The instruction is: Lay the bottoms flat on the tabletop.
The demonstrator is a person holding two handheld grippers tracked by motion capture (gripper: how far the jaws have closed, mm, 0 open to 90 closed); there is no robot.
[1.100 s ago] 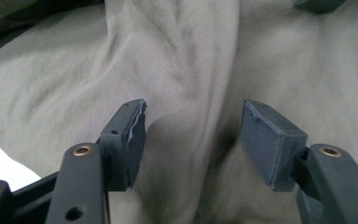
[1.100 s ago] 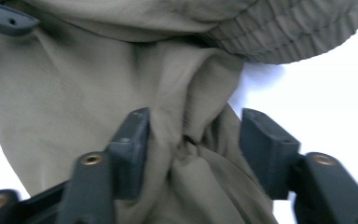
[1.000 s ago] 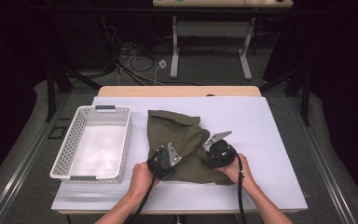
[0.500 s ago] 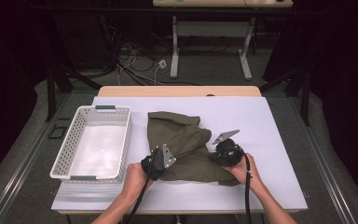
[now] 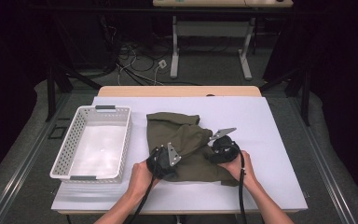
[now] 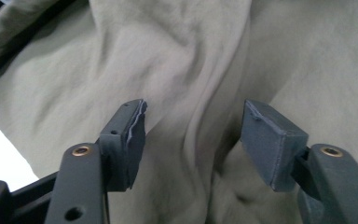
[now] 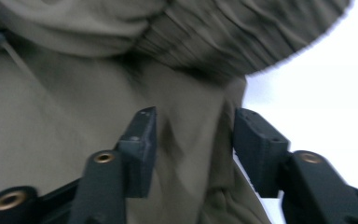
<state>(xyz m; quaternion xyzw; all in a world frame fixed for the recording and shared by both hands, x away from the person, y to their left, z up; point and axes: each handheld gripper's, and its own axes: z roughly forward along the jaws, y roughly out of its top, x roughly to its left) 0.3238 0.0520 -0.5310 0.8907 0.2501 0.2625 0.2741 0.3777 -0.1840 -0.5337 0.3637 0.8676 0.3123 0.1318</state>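
An olive green garment (image 5: 182, 140) lies crumpled in the middle of the white table cover (image 5: 261, 121). My left gripper (image 5: 162, 162) rests on its near left part and my right gripper (image 5: 220, 150) on its near right part, each held by a hand. In the left gripper view the left gripper (image 6: 193, 121) has just been opening; a raised fold of the garment (image 6: 205, 70) runs between its pads, which do not press it. The right gripper (image 7: 193, 126) has also just been opening over the garment (image 7: 74, 107), near its gathered hem, with loose cloth between the pads.
A white perforated basket (image 5: 67, 149) stands on the table to the left of the garment. The bare white cover (image 7: 317, 93) lies to the right of the cloth. Beyond the table's far edge are desk legs (image 5: 175, 51) and cables on the floor.
Both hands shifted only slightly at the garment's near edge, a little apart and back. The garment lies much as before.
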